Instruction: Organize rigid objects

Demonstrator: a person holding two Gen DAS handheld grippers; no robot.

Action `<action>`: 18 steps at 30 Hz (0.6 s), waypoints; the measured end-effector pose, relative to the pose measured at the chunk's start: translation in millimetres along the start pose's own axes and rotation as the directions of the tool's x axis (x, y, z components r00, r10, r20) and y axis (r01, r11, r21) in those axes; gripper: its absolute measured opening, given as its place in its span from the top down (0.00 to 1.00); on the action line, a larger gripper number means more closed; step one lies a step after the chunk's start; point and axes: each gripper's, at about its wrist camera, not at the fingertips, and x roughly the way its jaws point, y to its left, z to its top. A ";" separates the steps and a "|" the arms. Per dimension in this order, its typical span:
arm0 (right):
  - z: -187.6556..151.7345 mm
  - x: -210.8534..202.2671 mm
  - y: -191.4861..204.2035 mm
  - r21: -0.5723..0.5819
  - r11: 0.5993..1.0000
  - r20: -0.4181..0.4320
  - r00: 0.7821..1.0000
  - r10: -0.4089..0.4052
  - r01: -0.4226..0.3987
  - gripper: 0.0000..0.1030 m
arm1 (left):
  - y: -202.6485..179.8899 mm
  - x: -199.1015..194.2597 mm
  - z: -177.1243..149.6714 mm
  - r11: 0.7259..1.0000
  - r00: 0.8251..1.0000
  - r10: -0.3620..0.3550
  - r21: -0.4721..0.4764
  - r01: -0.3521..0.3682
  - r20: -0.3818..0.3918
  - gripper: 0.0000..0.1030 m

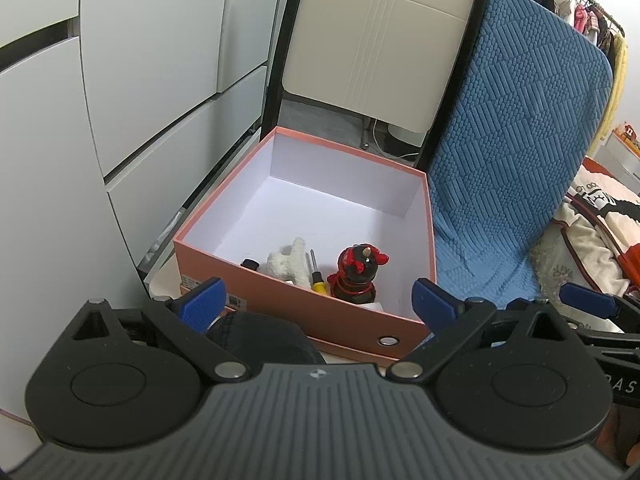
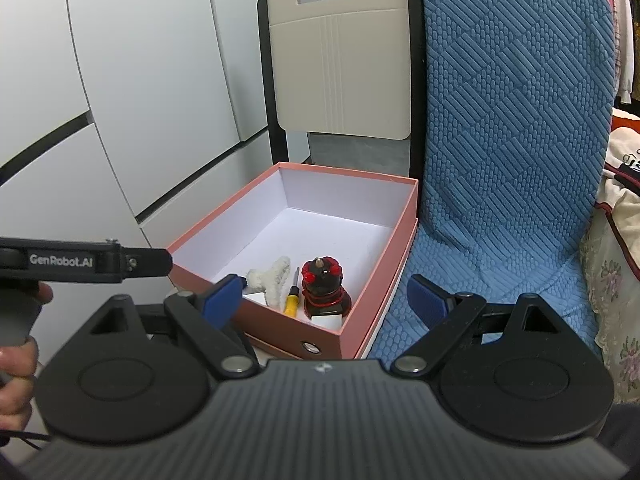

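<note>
An open pink box (image 1: 280, 296) (image 2: 372, 280) with a white inside sits in front of both grippers. At its near end lie a white fuzzy toy (image 1: 290, 264) (image 2: 270, 276), a yellow-handled screwdriver (image 1: 317, 278) (image 2: 293, 294), a dark figurine with red trim (image 1: 357, 272) (image 2: 324, 284) and a small black item (image 1: 250, 264). My left gripper (image 1: 318, 306) is open, held just short of the box's near wall, nothing between its fingers. My right gripper (image 2: 326, 302) is open too, above the box's near right corner, and holds nothing.
A blue quilted cushion (image 1: 516, 148) (image 2: 504, 140) leans right of the box. A cream chair back (image 1: 376, 36) (image 2: 340, 64) stands behind it. White cabinet fronts (image 1: 120, 92) fill the left. A dark cap (image 1: 260, 338) lies under my left gripper. A hand (image 2: 16, 376) grips the other tool.
</note>
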 end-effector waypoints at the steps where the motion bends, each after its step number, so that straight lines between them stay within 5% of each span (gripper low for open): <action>1: 0.0 0.2 -0.1 0.000 1.000 -0.002 1.000 0.001 -0.001 0.12 | 0.5 0.1 -0.2 1.000 1.000 0.000 -0.002 0.000 -0.002 0.02; 18: 0.6 -0.3 -0.7 -0.005 1.000 -0.002 1.000 0.010 -0.010 0.12 | 1.9 -1.1 -1.5 1.000 1.000 -0.001 0.000 0.001 -0.001 0.02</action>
